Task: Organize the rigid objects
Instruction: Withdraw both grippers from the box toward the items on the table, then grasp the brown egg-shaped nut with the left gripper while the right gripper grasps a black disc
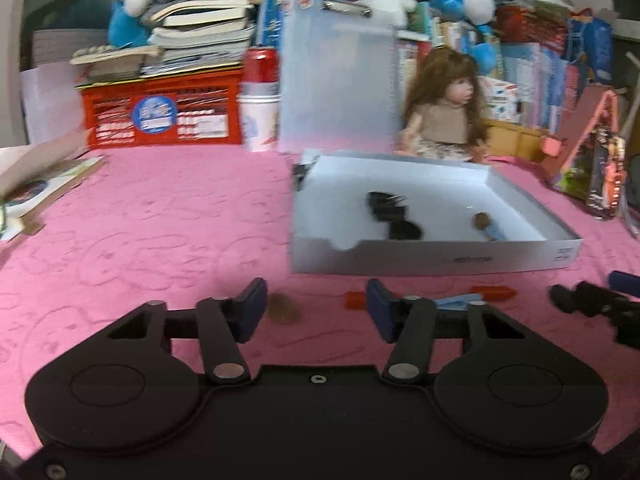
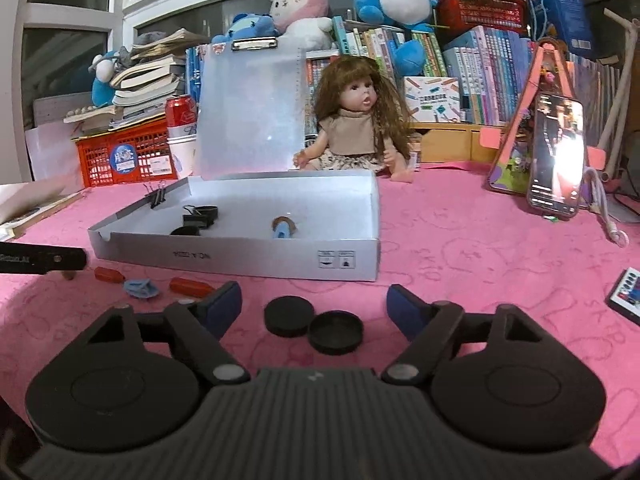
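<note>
A shallow white box (image 1: 436,256) (image 2: 240,258) lies on the pink cloth and holds black clips (image 2: 200,214), a black round lid and a small blue doll (image 2: 282,230). My left gripper (image 1: 316,312) is open and empty just above the cloth, with a small brown object (image 1: 284,308) between its fingers and orange pieces (image 1: 494,292) and a blue piece beside them. My right gripper (image 2: 314,306) is open and empty, with two black round lids (image 2: 290,316) (image 2: 336,332) lying between its fingers. Orange pieces (image 2: 190,286) and a blue piece (image 2: 140,288) lie to its left.
A brown-haired doll (image 2: 356,124) sits behind the box beside an upright clear clipboard (image 2: 250,112). A red crate (image 2: 124,156) with books, a red can, plush toys and rows of books line the back. A phone (image 2: 556,156) leans at the right; a remote (image 2: 626,294) lies at the right edge.
</note>
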Demonstrator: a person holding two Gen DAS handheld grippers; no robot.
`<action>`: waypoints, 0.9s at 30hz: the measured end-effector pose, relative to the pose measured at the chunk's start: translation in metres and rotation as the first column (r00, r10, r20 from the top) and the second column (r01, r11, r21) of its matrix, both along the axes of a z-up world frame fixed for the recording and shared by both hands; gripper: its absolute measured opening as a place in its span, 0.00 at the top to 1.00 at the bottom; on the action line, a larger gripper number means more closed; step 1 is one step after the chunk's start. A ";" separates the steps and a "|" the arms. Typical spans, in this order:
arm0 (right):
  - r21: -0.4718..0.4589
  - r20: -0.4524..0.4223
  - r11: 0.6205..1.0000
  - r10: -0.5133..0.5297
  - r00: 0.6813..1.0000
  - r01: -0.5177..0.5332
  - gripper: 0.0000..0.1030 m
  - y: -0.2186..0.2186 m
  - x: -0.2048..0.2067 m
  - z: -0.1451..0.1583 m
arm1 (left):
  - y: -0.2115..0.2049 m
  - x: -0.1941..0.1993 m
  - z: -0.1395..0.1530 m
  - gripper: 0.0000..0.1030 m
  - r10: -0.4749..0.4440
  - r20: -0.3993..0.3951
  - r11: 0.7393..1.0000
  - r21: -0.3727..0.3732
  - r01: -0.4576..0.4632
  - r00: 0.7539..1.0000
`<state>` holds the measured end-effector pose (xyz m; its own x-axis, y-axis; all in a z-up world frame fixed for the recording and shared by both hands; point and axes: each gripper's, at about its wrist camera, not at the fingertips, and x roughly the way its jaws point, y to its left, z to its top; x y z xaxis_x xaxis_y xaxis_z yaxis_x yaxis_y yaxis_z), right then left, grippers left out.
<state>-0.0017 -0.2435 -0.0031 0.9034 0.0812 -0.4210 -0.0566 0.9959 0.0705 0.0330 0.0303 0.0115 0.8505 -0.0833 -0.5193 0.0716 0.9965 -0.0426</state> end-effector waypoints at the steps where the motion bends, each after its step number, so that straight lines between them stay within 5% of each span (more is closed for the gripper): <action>1: -0.008 -0.003 1.000 -0.004 1.000 0.004 0.20 -0.001 -0.001 0.000 | 0.003 0.000 -0.001 0.52 0.007 -0.003 1.000 0.002 -0.007 1.000; 22: -0.066 -0.028 0.998 -0.008 1.000 0.007 0.46 -0.002 -0.004 -0.010 | 0.004 0.011 -0.022 0.51 0.024 -0.012 0.998 0.057 -0.023 1.000; 24: -0.062 -0.031 0.998 -0.007 1.000 0.005 0.56 -0.003 -0.004 -0.010 | 0.005 0.011 -0.021 0.59 0.022 -0.010 0.998 0.053 -0.021 1.000; 25: -0.062 -0.033 0.998 -0.010 0.999 0.008 0.64 -0.003 -0.004 -0.010 | 0.004 0.010 -0.021 0.74 0.035 -0.003 0.998 0.059 -0.035 0.999; 27: -0.052 -0.039 0.999 -0.012 0.999 0.010 0.65 -0.004 -0.004 -0.009 | 0.005 0.008 -0.020 0.82 0.043 0.003 0.997 0.069 -0.043 0.999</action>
